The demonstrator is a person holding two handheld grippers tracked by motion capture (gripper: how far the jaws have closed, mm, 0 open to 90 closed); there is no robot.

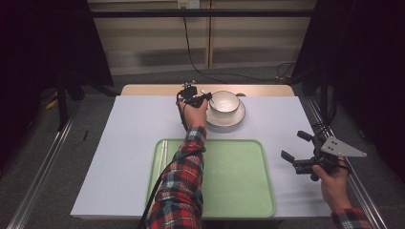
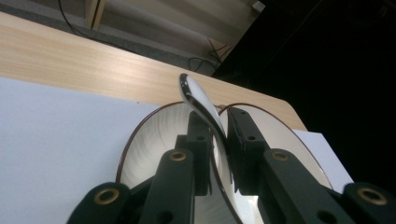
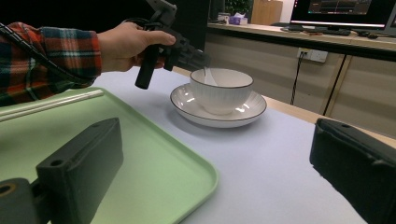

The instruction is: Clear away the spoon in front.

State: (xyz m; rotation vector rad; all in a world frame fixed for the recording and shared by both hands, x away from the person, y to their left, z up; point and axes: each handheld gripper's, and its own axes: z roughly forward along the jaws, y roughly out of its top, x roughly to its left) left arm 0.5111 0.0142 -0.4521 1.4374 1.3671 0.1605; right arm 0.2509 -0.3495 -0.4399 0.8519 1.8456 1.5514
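A white bowl [image 1: 223,101] with a dark rim stands on a matching plate [image 1: 239,117] at the far middle of the table. A white spoon [image 2: 201,100] rests in the bowl [image 3: 222,91], its handle rising over the left rim. My left gripper [image 1: 203,98] is at that rim, and the left gripper view has its jaws [image 2: 219,126] shut on the spoon's handle. My right gripper [image 1: 293,144] hovers open and empty beyond the tray's right edge. In the right gripper view its wide-apart jaws [image 3: 215,140] face the bowl and plate [image 3: 247,112].
A light green tray [image 1: 239,191] lies on the white sheet at the near middle, with pale chopsticks [image 1: 164,152] along its left side. The person's plaid sleeve crosses the tray's left half. Bare wooden tabletop [image 2: 93,60] runs behind the bowl.
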